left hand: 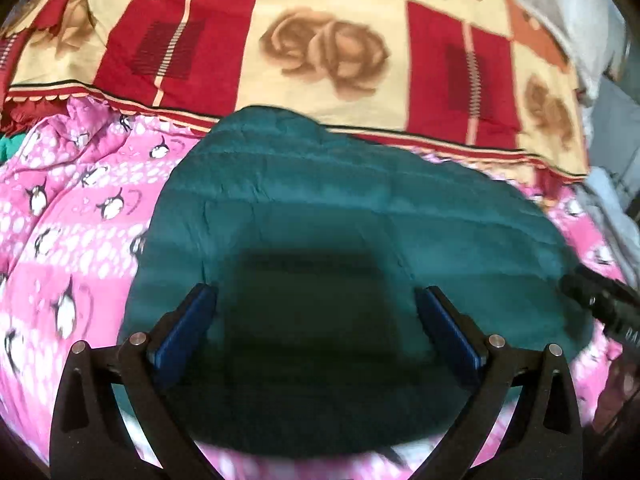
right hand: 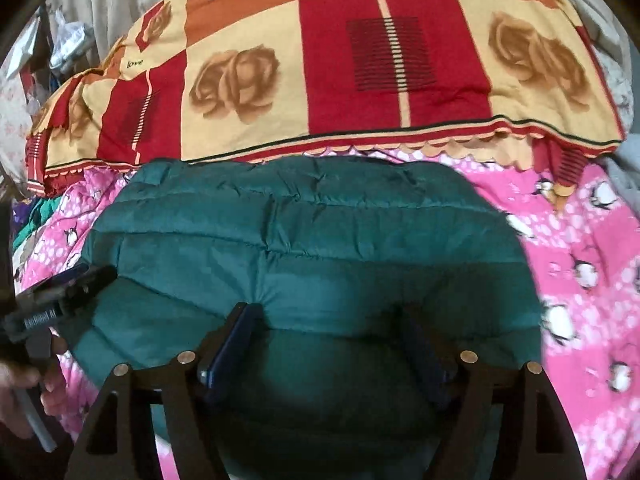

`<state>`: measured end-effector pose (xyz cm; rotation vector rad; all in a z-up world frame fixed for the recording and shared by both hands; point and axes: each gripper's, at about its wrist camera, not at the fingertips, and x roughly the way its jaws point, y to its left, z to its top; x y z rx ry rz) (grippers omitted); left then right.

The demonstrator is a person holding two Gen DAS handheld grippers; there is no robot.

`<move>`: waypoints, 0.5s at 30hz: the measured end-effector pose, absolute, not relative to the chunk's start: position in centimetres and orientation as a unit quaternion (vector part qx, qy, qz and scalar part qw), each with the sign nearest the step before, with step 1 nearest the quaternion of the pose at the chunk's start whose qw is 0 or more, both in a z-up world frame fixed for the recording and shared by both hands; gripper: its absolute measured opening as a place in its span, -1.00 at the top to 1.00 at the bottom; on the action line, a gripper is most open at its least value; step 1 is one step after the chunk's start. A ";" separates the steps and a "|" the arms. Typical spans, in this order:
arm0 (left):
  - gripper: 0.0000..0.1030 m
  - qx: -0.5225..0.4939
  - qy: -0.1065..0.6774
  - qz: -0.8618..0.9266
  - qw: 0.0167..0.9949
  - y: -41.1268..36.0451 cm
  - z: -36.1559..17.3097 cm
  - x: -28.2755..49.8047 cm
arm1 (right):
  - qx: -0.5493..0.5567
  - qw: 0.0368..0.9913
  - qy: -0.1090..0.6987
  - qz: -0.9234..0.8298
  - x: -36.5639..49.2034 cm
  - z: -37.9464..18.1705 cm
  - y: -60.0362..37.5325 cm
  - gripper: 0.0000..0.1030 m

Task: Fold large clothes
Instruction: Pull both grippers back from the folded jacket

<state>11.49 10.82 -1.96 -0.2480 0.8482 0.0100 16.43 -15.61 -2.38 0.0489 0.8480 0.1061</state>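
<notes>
Bed with pink penguin quilt (right hand: 580,240); both hand-held grippers, left (left hand: 316,300) and right (right hand: 332,320), spread apart over green puffer jacket (right hand: 304,240); pinch hem corners evenly.

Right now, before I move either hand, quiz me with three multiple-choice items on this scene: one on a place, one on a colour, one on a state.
1. What does the quilted jacket lie on?
A. the pink penguin blanket
B. a bare floor
C. a wooden chair

2. What colour is the jacket?
A. yellow
B. dark green
C. white

3. How do the left gripper fingers stand?
A. shut on a sleeve
B. spread apart
C. out of view

Answers:
1. A, pink penguin fabric shows on both sides of the jacket.
2. B, both views show it dark green.
3. B, green fabric shows in the wide gap between the blue pads.
</notes>
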 end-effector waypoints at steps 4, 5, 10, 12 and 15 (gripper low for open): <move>-0.99 -0.122 0.436 -0.028 0.891 9.0 -1.9 6.7 | 0.013 0.920 0.388 0.045 11.4 1.0 -15.5 -0.43; -0.99 -0.115 0.454 -0.030 0.883 8.3 -2.4 5.3 | 0.011 0.920 0.389 0.043 9.9 1.6 -15.5 -0.43; -0.99 -0.087 0.478 -0.004 0.874 5.8 -2.6 -0.8 | 0.018 0.922 0.384 0.043 3.5 3.1 -15.4 -0.43; -0.99 -0.075 0.464 0.017 0.883 4.9 -1.0 -3.1 | 0.027 0.922 0.384 0.051 0.9 3.4 -15.3 -0.43; -0.99 -0.081 0.442 0.017 0.893 4.2 1.4 -5.7 | 0.023 0.926 0.374 0.056 -2.9 4.1 -14.9 -0.43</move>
